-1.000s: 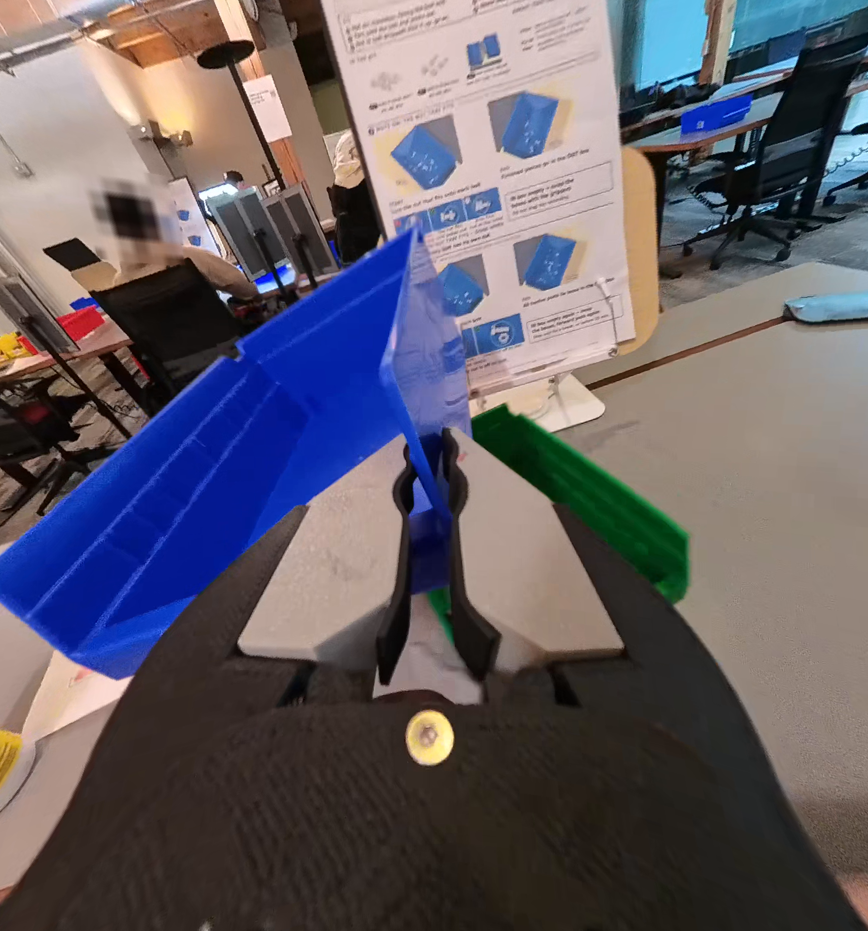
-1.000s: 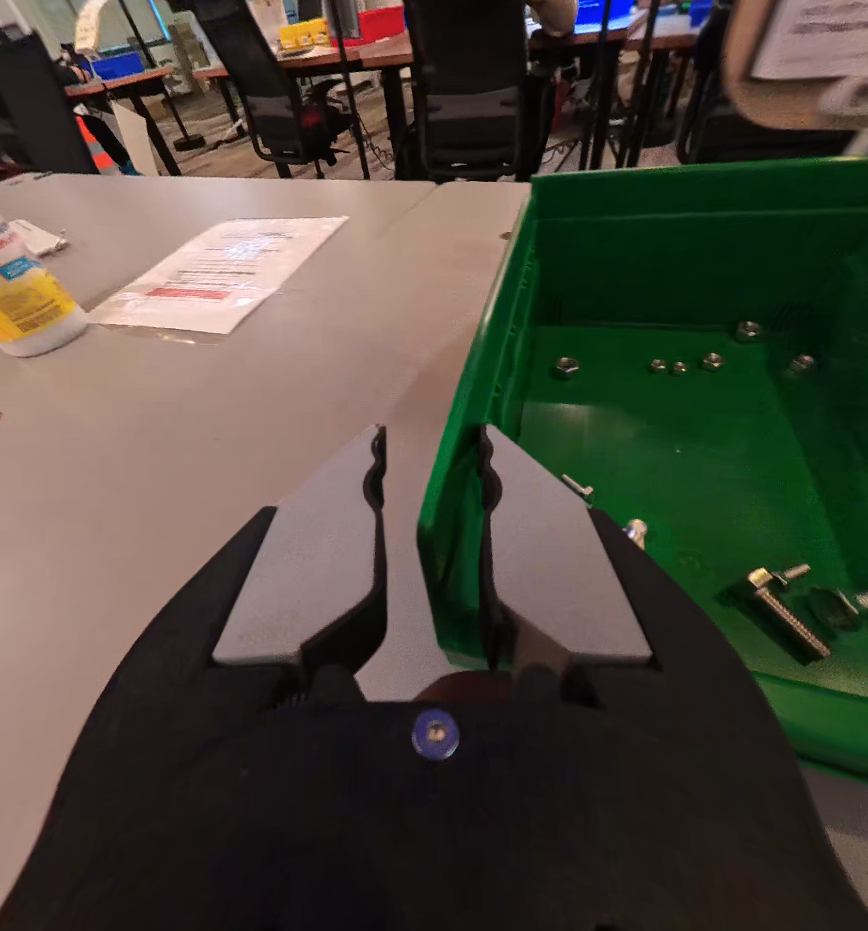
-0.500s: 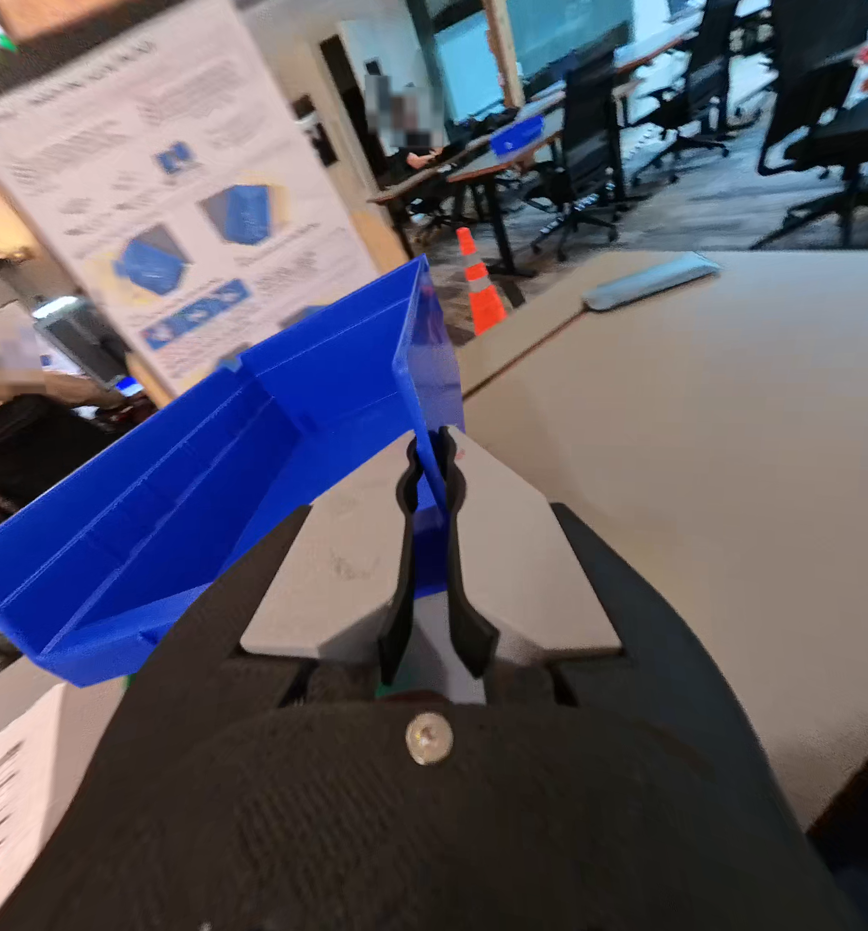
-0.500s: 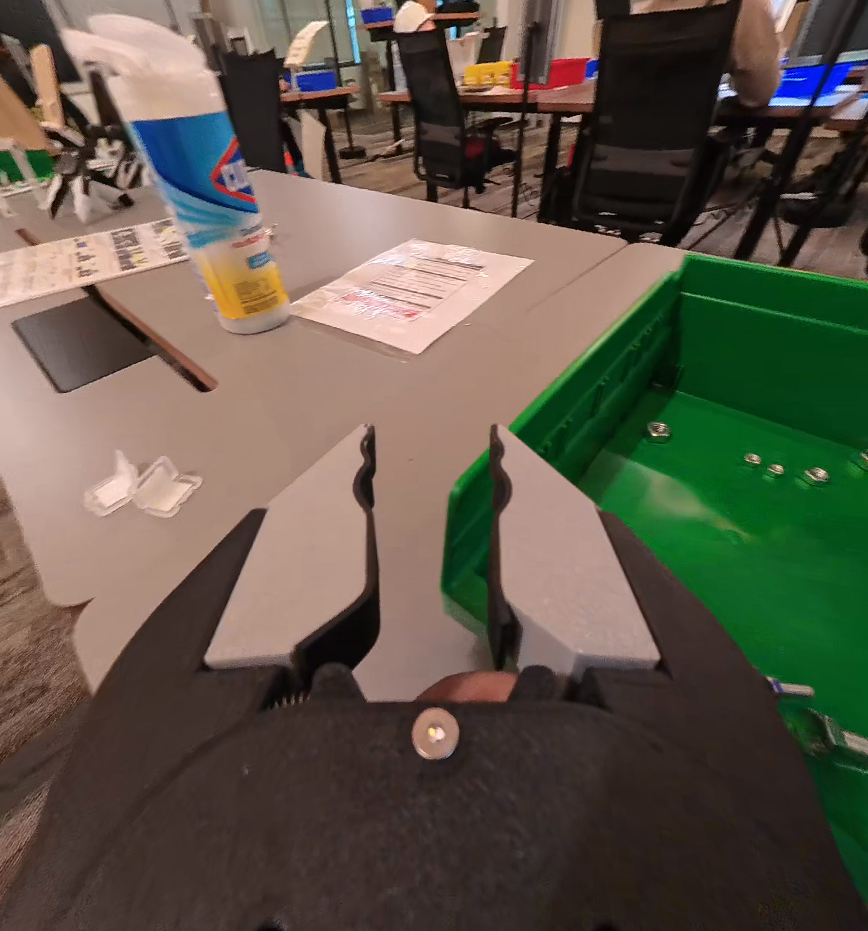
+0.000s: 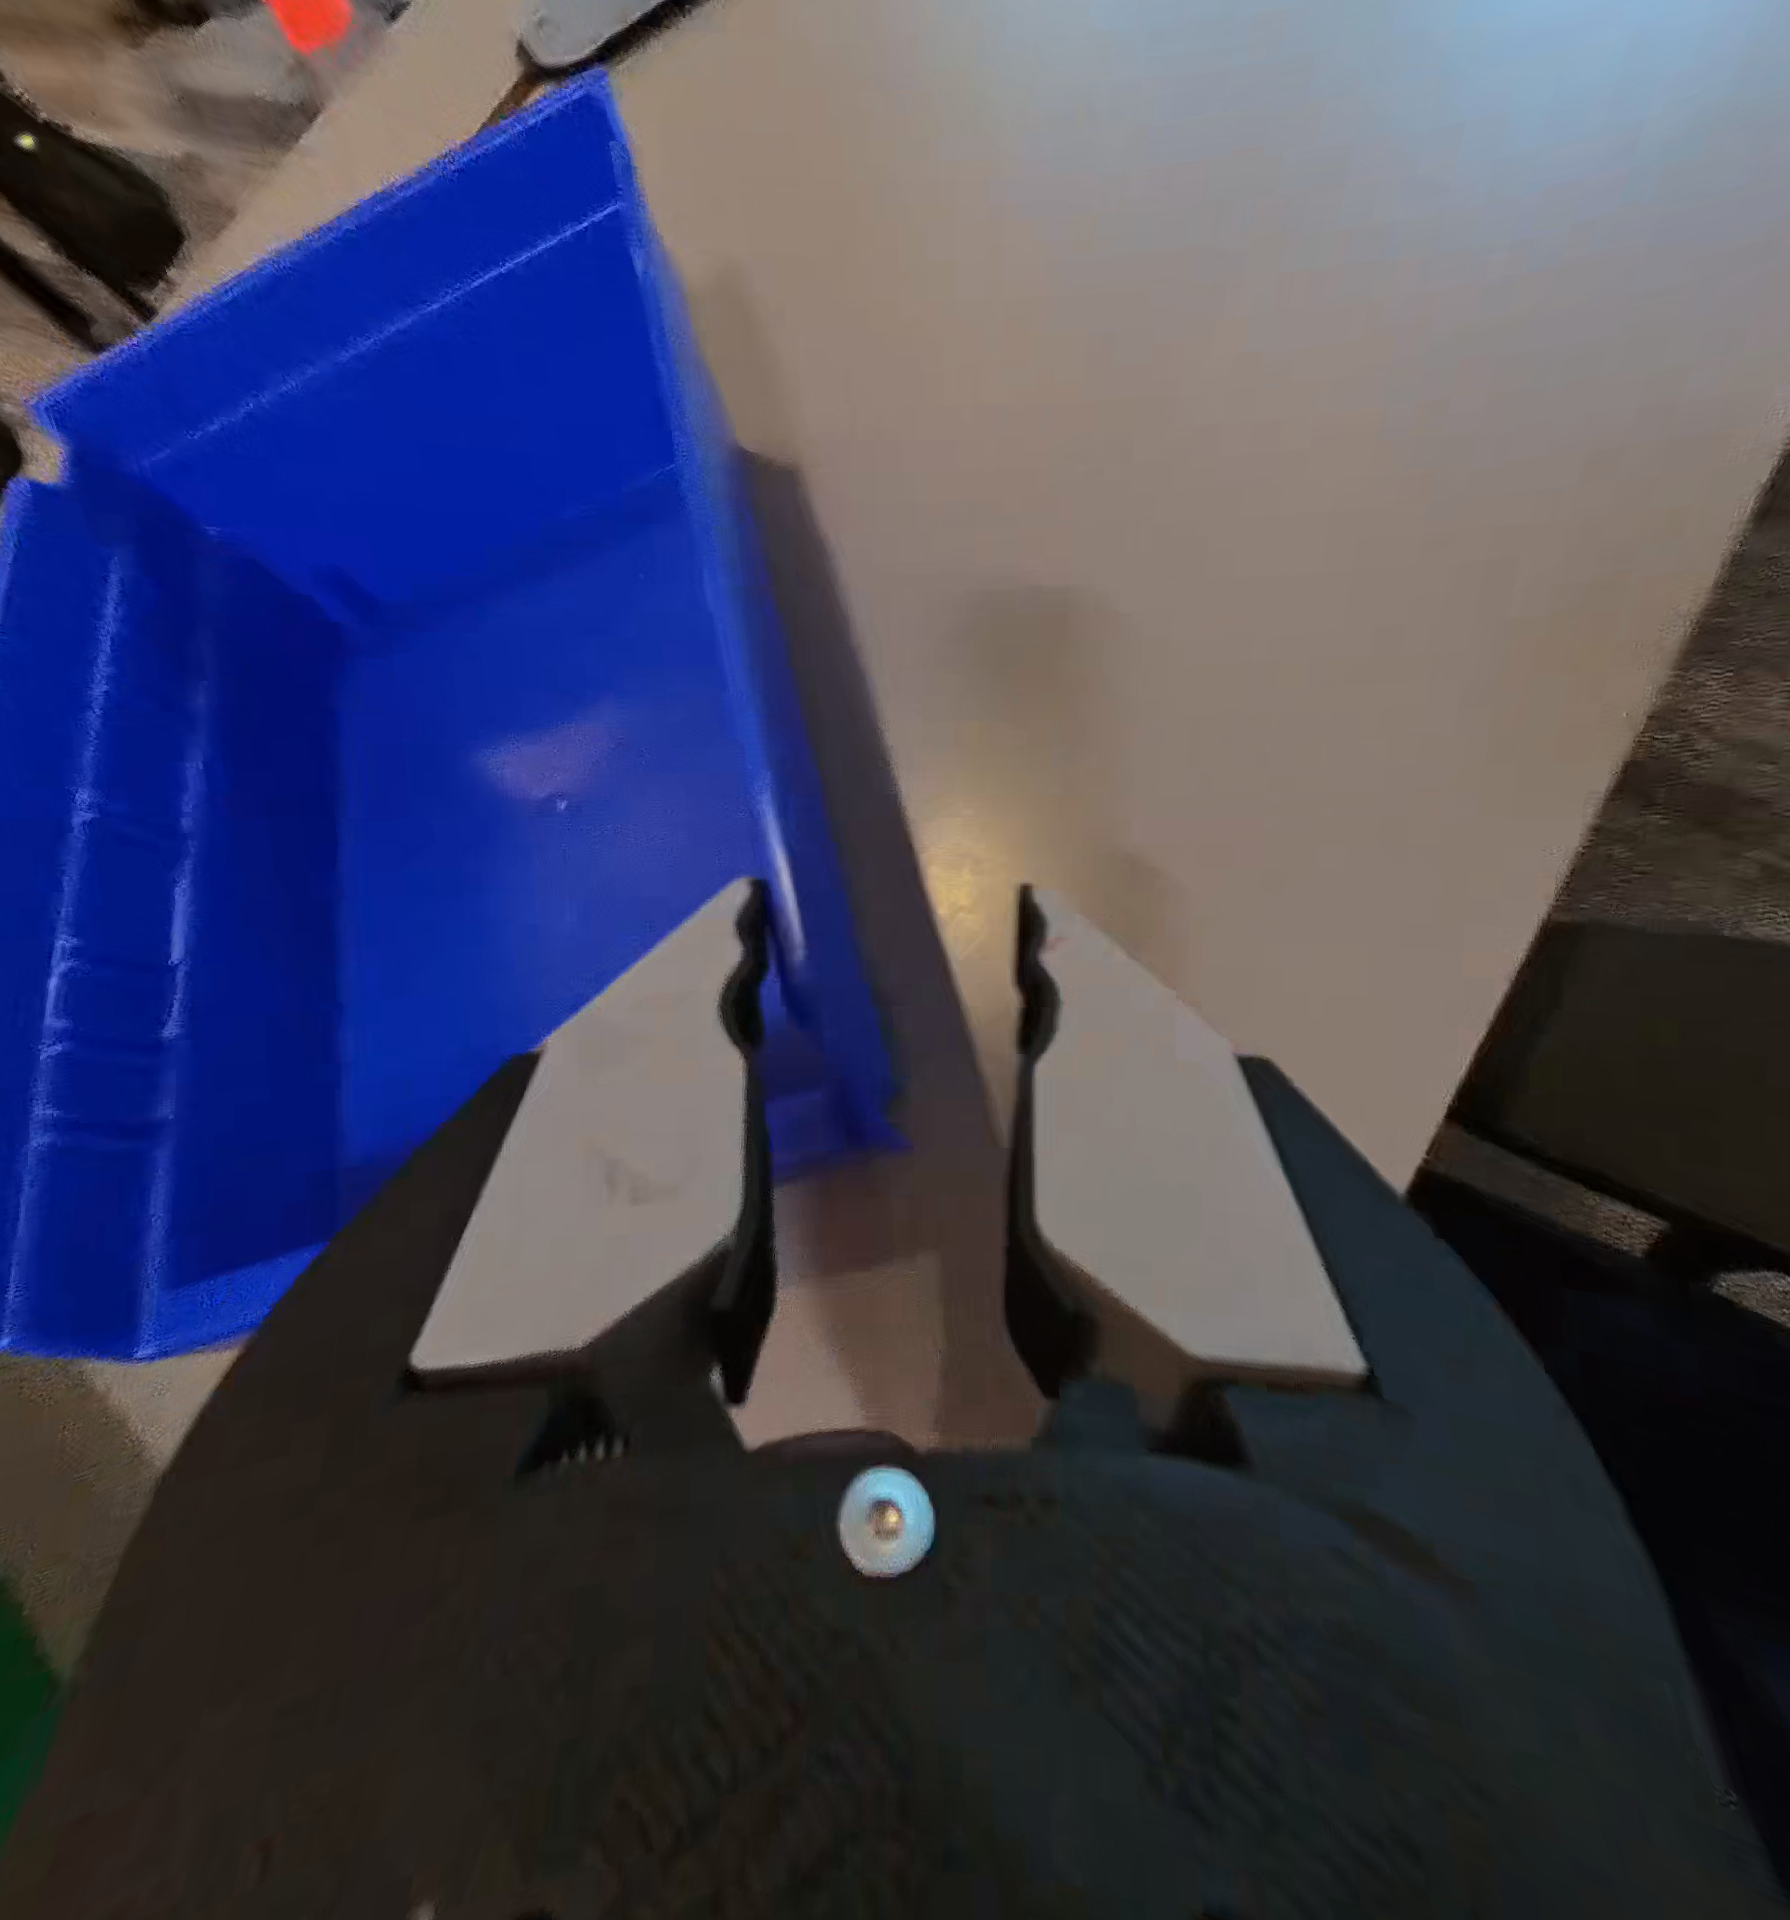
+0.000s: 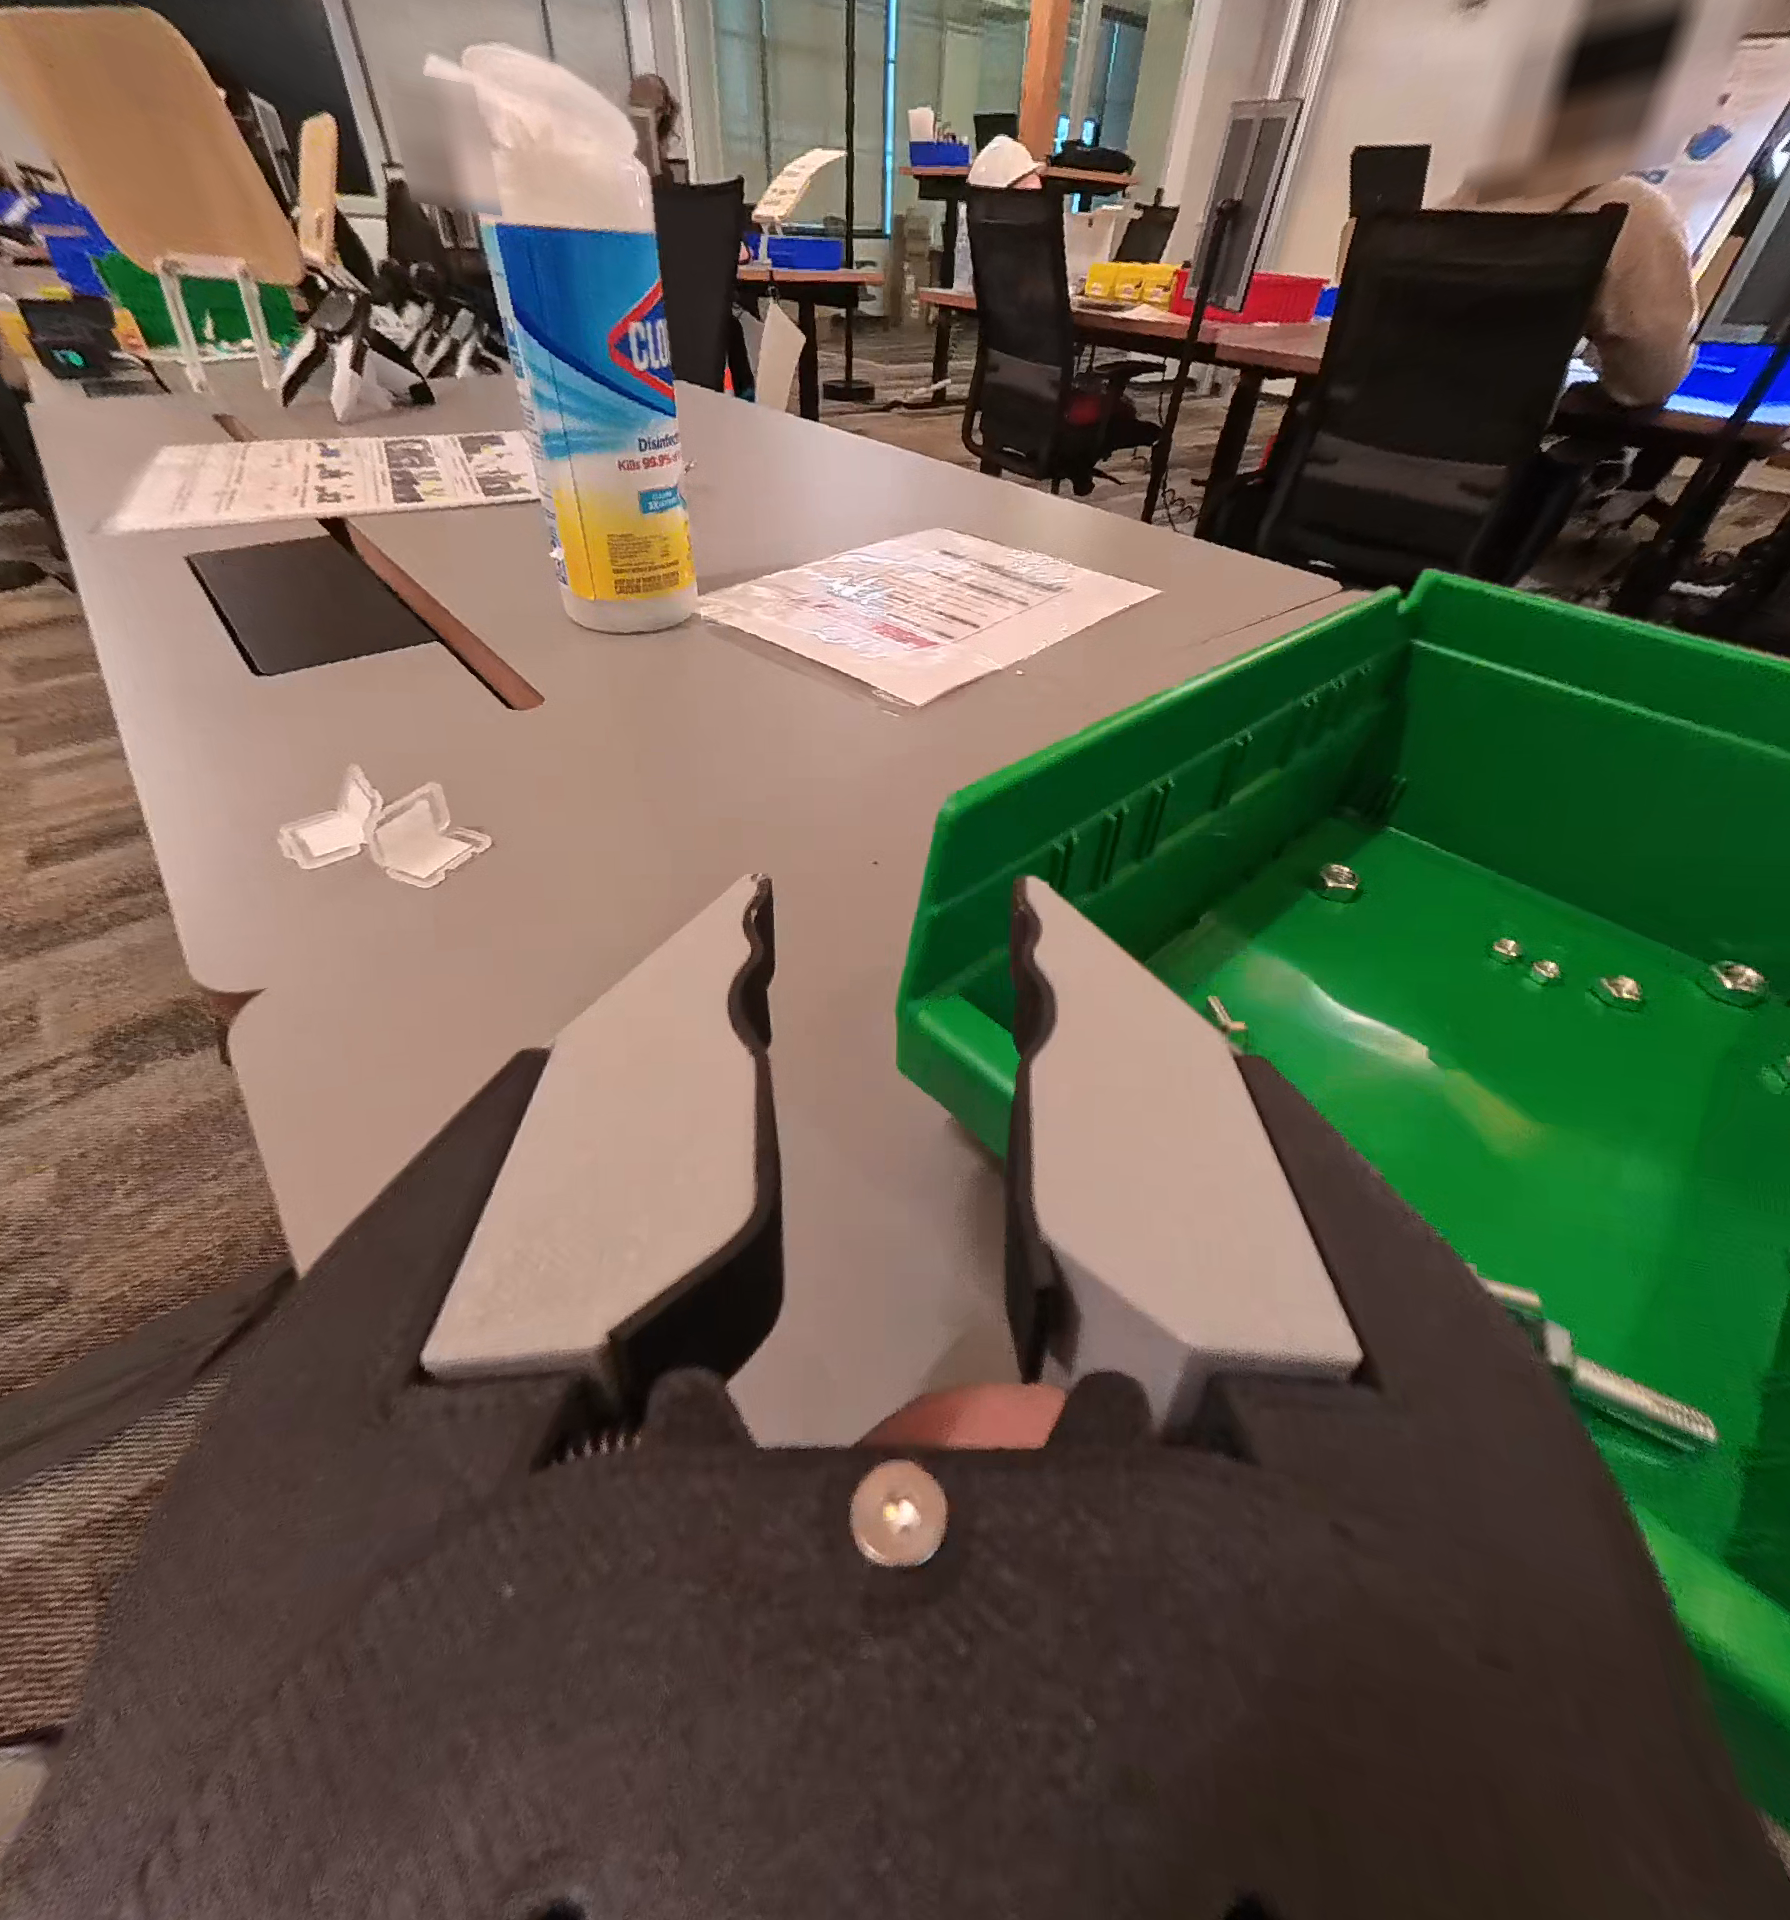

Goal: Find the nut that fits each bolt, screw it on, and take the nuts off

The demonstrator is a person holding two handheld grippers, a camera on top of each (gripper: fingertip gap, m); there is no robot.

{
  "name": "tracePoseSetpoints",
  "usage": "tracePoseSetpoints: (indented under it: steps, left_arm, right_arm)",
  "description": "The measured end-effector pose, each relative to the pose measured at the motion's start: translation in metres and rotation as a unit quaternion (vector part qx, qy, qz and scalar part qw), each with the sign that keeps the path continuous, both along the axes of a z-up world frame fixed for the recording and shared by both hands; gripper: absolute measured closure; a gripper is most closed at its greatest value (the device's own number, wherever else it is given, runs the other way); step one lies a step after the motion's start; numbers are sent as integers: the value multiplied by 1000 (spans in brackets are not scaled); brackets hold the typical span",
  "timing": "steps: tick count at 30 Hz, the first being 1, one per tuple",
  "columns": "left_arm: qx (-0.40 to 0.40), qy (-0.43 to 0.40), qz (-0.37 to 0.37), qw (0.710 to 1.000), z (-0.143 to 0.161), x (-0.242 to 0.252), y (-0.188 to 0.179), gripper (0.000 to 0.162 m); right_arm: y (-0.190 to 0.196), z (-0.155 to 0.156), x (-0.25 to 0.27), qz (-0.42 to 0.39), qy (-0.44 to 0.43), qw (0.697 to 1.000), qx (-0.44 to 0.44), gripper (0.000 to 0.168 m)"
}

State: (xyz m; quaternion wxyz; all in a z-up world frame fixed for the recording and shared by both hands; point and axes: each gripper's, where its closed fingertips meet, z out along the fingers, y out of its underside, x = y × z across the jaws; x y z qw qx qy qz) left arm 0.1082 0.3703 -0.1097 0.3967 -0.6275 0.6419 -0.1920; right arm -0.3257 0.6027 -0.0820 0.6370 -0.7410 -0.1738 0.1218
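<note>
An empty blue bin point(image 5: 371, 790) rests on the grey table in the left wrist view. My left gripper point(image 5: 886, 925) is open, its left finger just inside the bin's right wall, gripping nothing. In the right wrist view a green bin point(image 6: 1161, 831) holds several loose nuts point(image 6: 1336, 883) along its far side and a bolt point(image 6: 1608, 1387) near its front edge. My right gripper point(image 6: 891, 914) is open and empty, just left of the green bin's front left corner.
A wipes canister point(image 6: 600, 416) and a laminated sheet point(image 6: 932, 608) stand on the table behind. A small clear plastic case point(image 6: 382, 836) lies open to the left. A black inset panel point(image 6: 309, 603) is farther back. The table's edge point(image 5: 1597, 831) drops off at right. My hands' fingertips stand some 50 centimeters from each other.
My left gripper set the blue bin down on the table and opened, letting go of its wall. My right gripper swung left, away from the green bin's wall, and opened a little wider.
</note>
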Motion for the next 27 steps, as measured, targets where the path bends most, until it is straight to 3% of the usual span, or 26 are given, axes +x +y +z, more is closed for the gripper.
tracePoseSetpoints:
  steps: [4,7,12,16,19,21,22,23,25,27]
  left_arm:
    - [-11,-50,-22,998,26,8,-18,100]
    - [-45,-109,-49,992,66,-5,-40,91]
    - [-21,-248,-83,965,154,-77,-54,92]
    - [-33,-290,-64,954,172,-142,-33,89]
    - [-14,-296,-5,955,164,-178,11,89]
    - [15,-277,78,958,143,-203,65,90]
    - [29,-254,126,959,124,-216,97,90]
    - [36,-219,169,960,99,-228,128,90]
    - [24,-144,243,959,41,-252,182,89]
    - [-24,-110,263,958,-4,-264,208,81]
  right_arm:
    - [-17,7,15,28,43,998,-31,125]
    - [-32,19,29,58,83,993,-55,124]
    - [-46,41,85,63,115,990,-48,126]
    - [-46,31,163,-1,86,995,-48,123]
    - [-46,-6,239,-90,35,990,-99,123]
    - [-61,-38,296,-162,-16,975,-152,123]
    - [-73,-49,322,-192,-36,967,-164,136]
    - [-86,-52,340,-198,-42,966,-158,168]
    - [-118,-51,379,-237,-44,958,-157,168]
    - [-149,-49,430,-309,-94,935,-150,153]
